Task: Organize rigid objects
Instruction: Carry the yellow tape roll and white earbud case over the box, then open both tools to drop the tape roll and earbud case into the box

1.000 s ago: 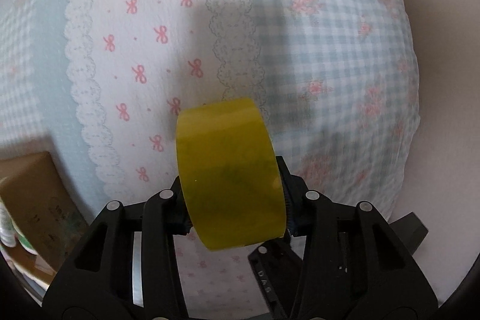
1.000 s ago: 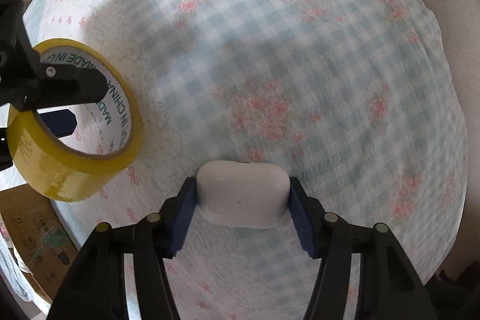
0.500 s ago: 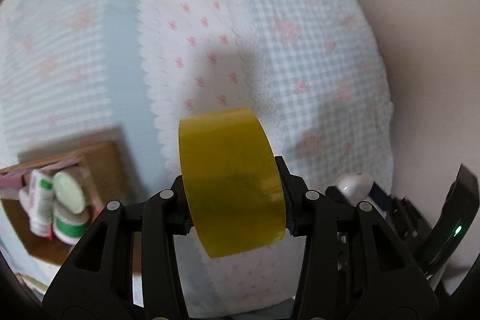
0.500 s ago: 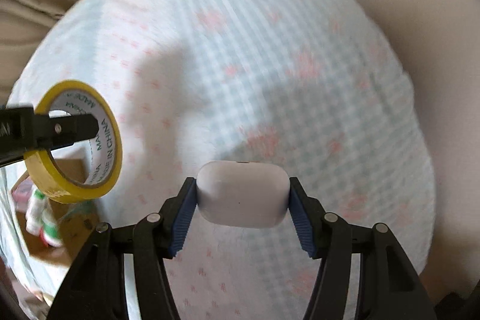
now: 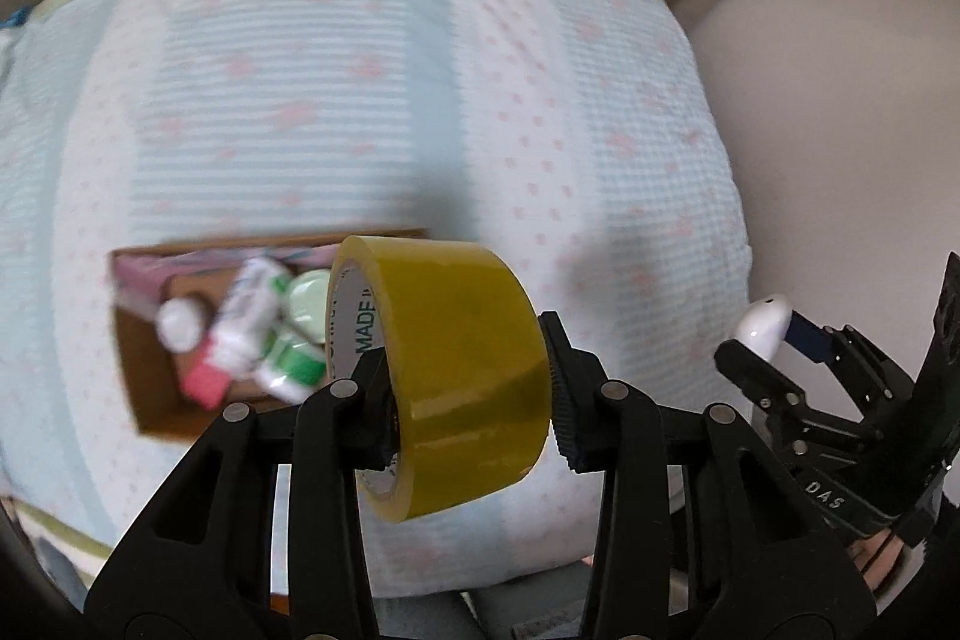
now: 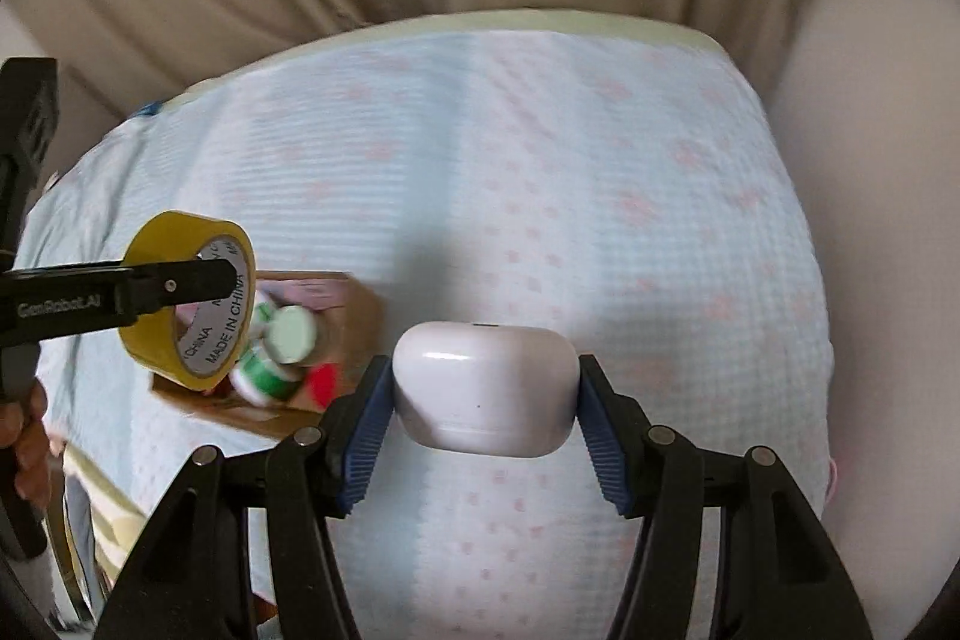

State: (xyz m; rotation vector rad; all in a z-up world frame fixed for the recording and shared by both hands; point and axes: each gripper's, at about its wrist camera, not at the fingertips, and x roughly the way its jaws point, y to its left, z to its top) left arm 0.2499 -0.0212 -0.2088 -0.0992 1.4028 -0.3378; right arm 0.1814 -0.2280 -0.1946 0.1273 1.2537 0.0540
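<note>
Fingers of both grippers hold loads above the bed, neither yet boxed.
On the left, the box (image 5: pixel 156 400) on the bed (image 5: pixel 360 100) already holds bottles (image 5: pixel 252 334); the left gripper (image 5: pixel 468 394) is clamped across the tape (image 5: pixel 462 376), one finger inside the core, hanging near the box. To the right, the right gripper (image 6: pixel 483 430) grips the white case (image 6: pixel 486 385) by its ends. By my reading, both still need placing in the box.

Soft, even daylight, no harsh glare, motion blur smearing the patterned bedspread (image 5: pixel 372 88) and cardboard box (image 5: pixel 150 400), near tape roll (image 5: pixel 462 370) sharp, faint shadows on the fabric, small highlight on the white case (image 6: pixel 486 388), fisheye bending, dark corners.
</note>
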